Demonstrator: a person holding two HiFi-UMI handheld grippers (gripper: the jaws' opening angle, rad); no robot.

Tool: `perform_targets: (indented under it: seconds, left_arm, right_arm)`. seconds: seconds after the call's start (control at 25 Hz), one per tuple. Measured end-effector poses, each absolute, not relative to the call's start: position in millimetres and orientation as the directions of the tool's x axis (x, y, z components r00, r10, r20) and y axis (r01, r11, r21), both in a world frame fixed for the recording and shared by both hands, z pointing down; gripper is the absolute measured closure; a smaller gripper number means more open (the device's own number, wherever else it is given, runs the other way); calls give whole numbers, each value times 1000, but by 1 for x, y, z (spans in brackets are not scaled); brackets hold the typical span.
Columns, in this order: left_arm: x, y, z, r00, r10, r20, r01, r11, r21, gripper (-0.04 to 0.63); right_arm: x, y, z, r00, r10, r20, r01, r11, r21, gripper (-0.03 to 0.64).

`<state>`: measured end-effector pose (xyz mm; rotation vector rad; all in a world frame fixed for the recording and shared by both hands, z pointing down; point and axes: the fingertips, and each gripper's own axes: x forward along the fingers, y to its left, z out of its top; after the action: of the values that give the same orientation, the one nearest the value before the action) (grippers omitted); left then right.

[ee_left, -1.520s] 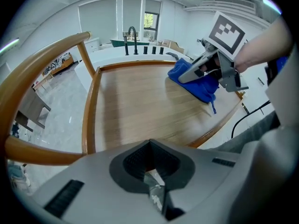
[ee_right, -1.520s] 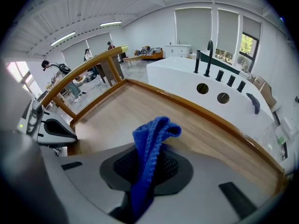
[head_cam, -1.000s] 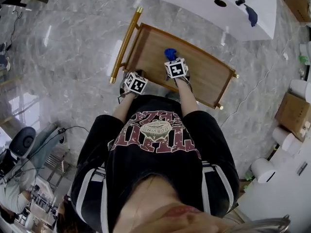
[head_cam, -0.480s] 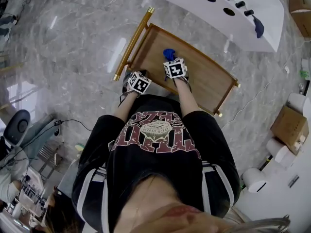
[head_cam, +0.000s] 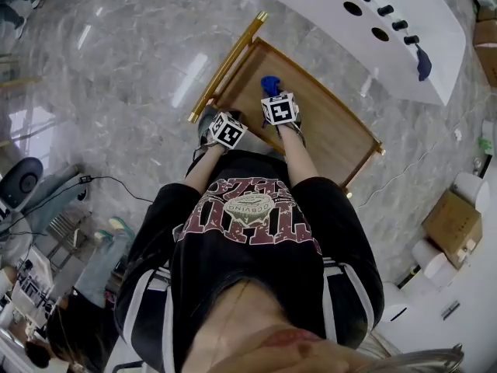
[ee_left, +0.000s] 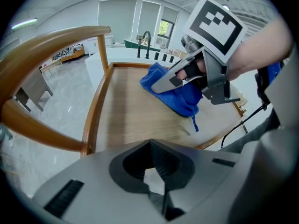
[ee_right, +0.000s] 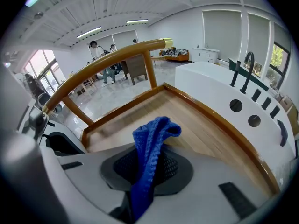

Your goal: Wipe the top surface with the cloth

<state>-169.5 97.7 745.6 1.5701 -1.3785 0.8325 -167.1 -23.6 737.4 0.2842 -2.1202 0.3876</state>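
Observation:
A blue cloth (ee_right: 150, 149) is pinched in my right gripper (ee_right: 142, 190), which is shut on it; the cloth's free end folds forward over the wooden top surface (ee_right: 187, 125). In the head view the cloth (head_cam: 269, 85) pokes out ahead of the right gripper (head_cam: 278, 99) above the wooden cart top (head_cam: 326, 130). In the left gripper view the cloth (ee_left: 180, 92) hangs from the right gripper down onto the wood. My left gripper (ee_left: 154, 183) is shut with nothing in it, at the near left edge of the top (ee_left: 135, 115), beside the right gripper (ee_left: 196, 73).
The cart has a raised wooden rim (ee_left: 96, 106) and a gold handle bar (head_cam: 227, 64) at its left end. A white sink counter with black taps (head_cam: 373, 22) stands just beyond. Cardboard boxes (head_cam: 454, 216) sit on the marble floor at right; a cable (head_cam: 116, 200) runs at left.
The head view has shifted, so the cart and counter sit further right in the picture. Both grippers stay in about the same place over the cart's near edge.

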Motion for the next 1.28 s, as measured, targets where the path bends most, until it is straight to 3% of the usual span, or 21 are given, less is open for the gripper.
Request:
perform_targets:
  seconds: [1.28]
  left_arm:
    - [-213, 137, 730, 39, -470, 882, -977, 165, 132, 546]
  right_arm:
    - [-268, 21, 733, -607, 11, 795, -202, 965, -167, 552]
